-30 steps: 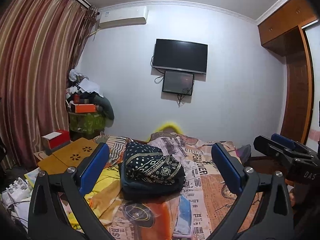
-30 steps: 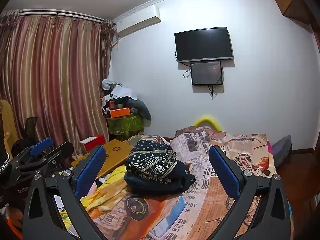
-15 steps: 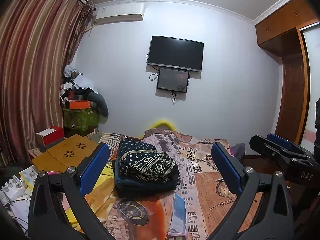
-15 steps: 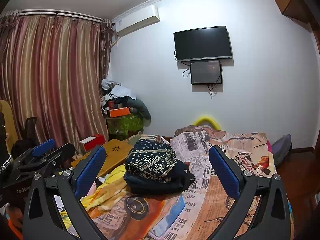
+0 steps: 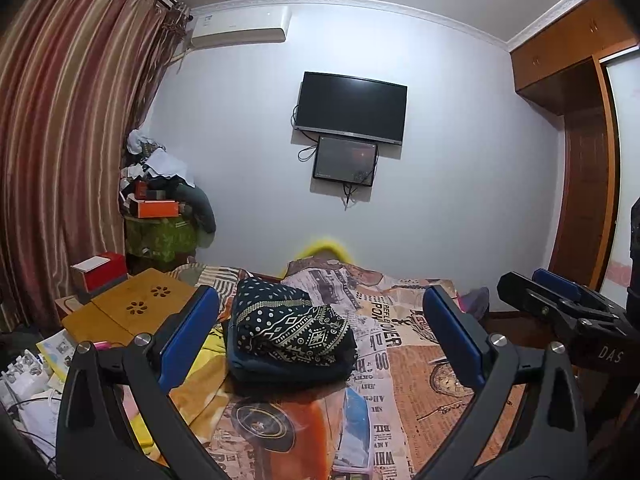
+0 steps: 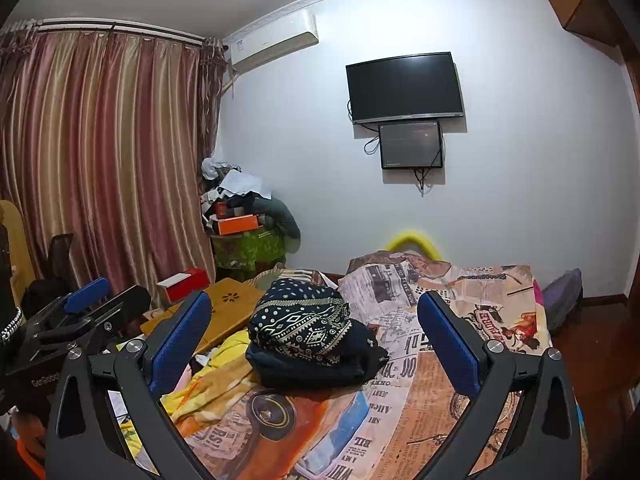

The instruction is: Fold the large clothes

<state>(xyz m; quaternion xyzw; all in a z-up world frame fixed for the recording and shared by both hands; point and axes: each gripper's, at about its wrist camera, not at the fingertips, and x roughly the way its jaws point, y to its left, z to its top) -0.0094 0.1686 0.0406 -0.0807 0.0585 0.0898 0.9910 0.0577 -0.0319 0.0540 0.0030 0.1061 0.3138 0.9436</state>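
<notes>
Comparing with a second ago, little has shifted: both tools still hang raised above the near end of the bed, and the views have only drifted slightly. The left tool (image 5: 320, 344) has its blue fingers spread wide with nothing between them; the right tool (image 6: 314, 344) is likewise spread and empty. Straight ahead of both, framed between their fingers but well apart from them, sits the folded clothes pile (image 5: 290, 334), a patterned dark garment stacked on plainer dark cloth. Since neither tool is touching it and the pile looks compact, I judge the fold finished, or a pause before the next garment.

The pile rests on a bed (image 5: 412, 376) covered in a newspaper-print sheet, with a yellow blanket (image 6: 208, 380) bunched to the left of the tools. Further left lies a wooden lap desk (image 5: 128, 312). Beyond the pile a wall-mounted TV (image 5: 350, 106) hangs on the pale wall, striped curtains (image 6: 100, 152) to the left.
</notes>
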